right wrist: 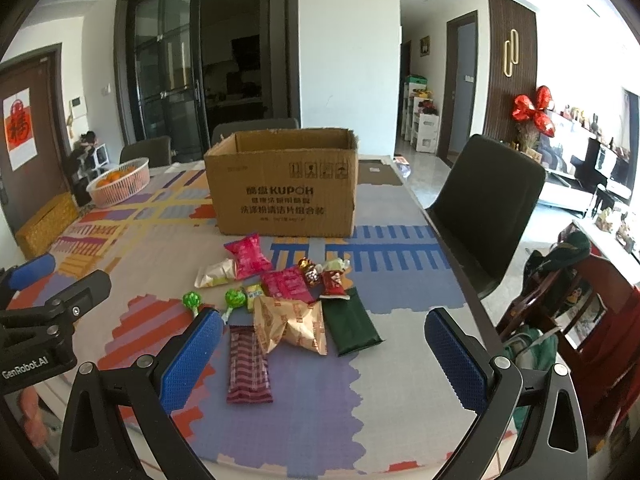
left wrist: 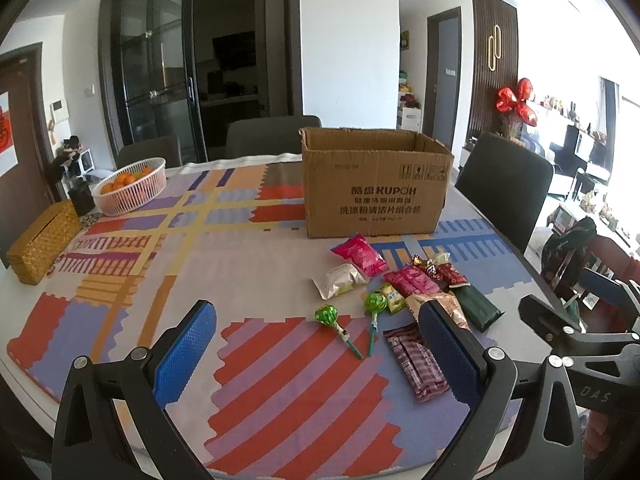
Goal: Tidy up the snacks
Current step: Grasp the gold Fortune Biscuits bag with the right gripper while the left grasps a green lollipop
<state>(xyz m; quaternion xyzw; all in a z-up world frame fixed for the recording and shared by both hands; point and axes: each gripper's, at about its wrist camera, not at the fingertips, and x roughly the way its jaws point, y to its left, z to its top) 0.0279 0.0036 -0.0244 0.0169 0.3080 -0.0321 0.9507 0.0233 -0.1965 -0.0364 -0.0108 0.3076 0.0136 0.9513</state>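
Observation:
An open brown cardboard box (left wrist: pixel 376 188) (right wrist: pixel 284 188) stands on the patterned tablecloth. In front of it lies a loose heap of snacks: a pink packet (left wrist: pixel 360 255) (right wrist: pixel 248 258), a white packet (left wrist: pixel 339 282), two green lollipops (left wrist: pixel 328 316) (left wrist: pixel 375 305), a maroon striped bar (right wrist: pixel 247 364), a tan bag (right wrist: pixel 294 326) and a dark green pouch (right wrist: pixel 350 326). My left gripper (left wrist: pixel 318 354) hovers open over the table, the lollipops between its fingers in view. My right gripper (right wrist: pixel 324 354) is open too, above the bar and tan bag, holding nothing.
A white basket of oranges (left wrist: pixel 132 186) and a woven yellow box (left wrist: pixel 42 246) sit at the table's far left. Dark chairs (right wrist: pixel 488 208) stand along the right and far sides. The table's right edge (right wrist: pixel 456 264) runs close to the snacks.

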